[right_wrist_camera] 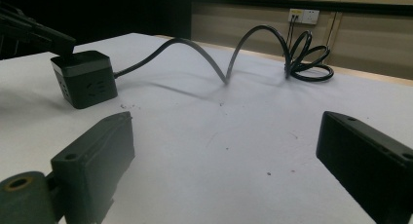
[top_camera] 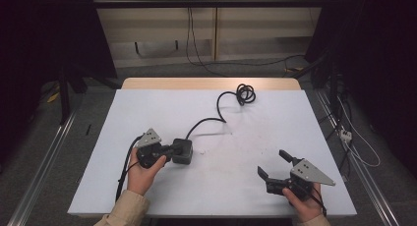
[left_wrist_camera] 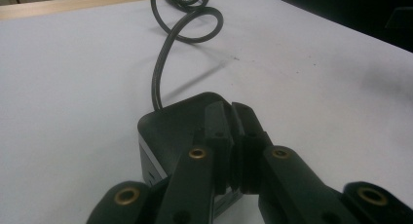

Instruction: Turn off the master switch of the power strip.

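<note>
A black cube-shaped power block sits left of centre on the white table. Its black cable runs back to a coil near the far edge. My left gripper is shut, and its closed jaws rest over the top of the block, with nothing between the pads. My right gripper is held at the front right, open and empty. In the right gripper view its jaws frame bare table, with the block and arching cable farther off.
A wooden strip borders the table's far edge. Loose cables lie on the floor at the right, and a metal rail runs along the left. A wall socket sits behind the table.
</note>
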Available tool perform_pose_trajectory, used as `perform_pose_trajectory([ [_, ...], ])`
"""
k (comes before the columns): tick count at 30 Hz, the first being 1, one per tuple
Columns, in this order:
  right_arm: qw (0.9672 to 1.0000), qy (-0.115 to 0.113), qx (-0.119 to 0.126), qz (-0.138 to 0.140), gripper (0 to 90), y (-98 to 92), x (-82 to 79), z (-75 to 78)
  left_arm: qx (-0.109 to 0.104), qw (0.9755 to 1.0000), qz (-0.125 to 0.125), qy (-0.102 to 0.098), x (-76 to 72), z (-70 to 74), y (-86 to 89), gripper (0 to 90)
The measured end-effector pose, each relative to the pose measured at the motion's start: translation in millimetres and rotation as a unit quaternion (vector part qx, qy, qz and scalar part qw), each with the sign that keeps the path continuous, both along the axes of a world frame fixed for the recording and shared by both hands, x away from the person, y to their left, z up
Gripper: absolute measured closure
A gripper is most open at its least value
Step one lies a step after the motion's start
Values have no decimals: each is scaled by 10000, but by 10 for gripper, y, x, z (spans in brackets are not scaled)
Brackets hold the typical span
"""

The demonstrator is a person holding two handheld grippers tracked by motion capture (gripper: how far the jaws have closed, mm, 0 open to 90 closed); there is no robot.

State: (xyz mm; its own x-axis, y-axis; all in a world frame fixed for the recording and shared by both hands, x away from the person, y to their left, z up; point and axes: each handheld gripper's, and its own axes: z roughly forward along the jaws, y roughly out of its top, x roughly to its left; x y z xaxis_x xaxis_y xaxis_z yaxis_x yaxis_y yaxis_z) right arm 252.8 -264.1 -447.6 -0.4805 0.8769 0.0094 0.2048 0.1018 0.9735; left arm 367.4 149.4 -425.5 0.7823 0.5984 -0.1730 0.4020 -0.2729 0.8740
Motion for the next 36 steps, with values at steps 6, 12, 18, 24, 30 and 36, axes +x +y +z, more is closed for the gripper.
perform_pose_trajectory([
  [6, 10000, 9, -4, 12, 62, 5, 3, -2, -10, 10000, -2, 13, -5, 6, 4, 807],
  [12, 10000, 12, -5, 13, 62, 7, 1, -1, -14, 10000, -10, 61, -6, 16, 23, 707],
  [18, 10000, 3, -4, 22, 62, 9, 1, 0, -10, 10000, 8, 77, -11, 34, 44, 626],
  [24, 10000, 8, -2, 21, 62, 13, 3, 0, -9, 9999, 63, 112, -9, 51, 66, 505],
  [30, 10000, 9, -1, 23, 62, 14, 2, -1, -3, 9998, 62, 189, -9, 58, 82, 425],
  [36, 10000, 4, -6, 24, 62, 12, 1, 2, 16, 9997, 15, 258, -23, 65, 97, 324],
])
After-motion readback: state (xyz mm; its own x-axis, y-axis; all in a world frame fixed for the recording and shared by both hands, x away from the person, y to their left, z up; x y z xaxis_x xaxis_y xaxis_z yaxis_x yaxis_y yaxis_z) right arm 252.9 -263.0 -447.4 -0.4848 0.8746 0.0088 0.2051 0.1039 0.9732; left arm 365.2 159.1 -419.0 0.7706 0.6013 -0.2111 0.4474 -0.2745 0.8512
